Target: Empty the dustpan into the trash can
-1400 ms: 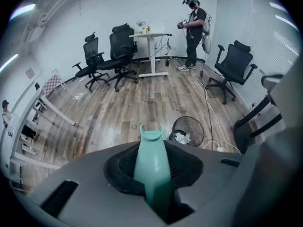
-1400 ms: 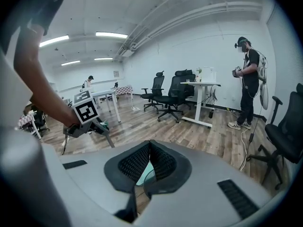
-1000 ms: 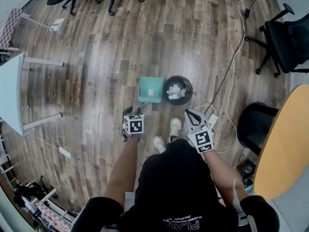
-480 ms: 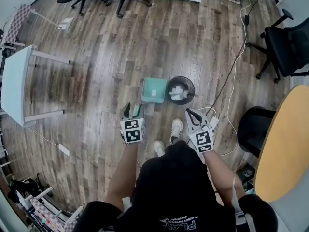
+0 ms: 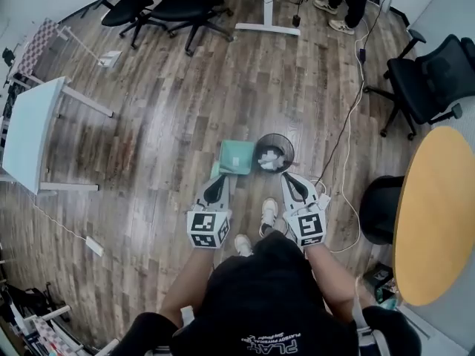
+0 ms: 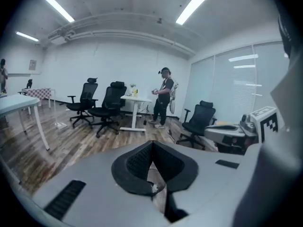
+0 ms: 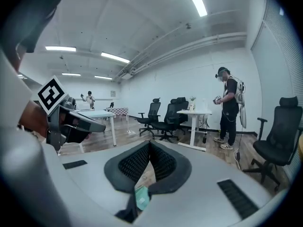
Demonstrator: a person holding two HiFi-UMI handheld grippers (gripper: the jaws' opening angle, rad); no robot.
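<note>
Dustpan (image 5: 236, 156) lies beyond both sets of fingertips, beside trash can (image 5: 272, 153); left gripper (image 5: 219, 182) and right gripper (image 5: 289, 178) are closed and empty (open one wide before reaching down).

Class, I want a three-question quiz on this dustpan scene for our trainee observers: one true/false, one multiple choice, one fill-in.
1. True or false: the teal dustpan lies on the floor beside the trash can, held by neither gripper.
2. What shows inside the trash can? A) crumpled white paper B) water C) nothing
3. Fill in: the jaws of the left gripper and the right gripper are both ____.
Key: 1 true; 2 A; 3 shut.
</note>
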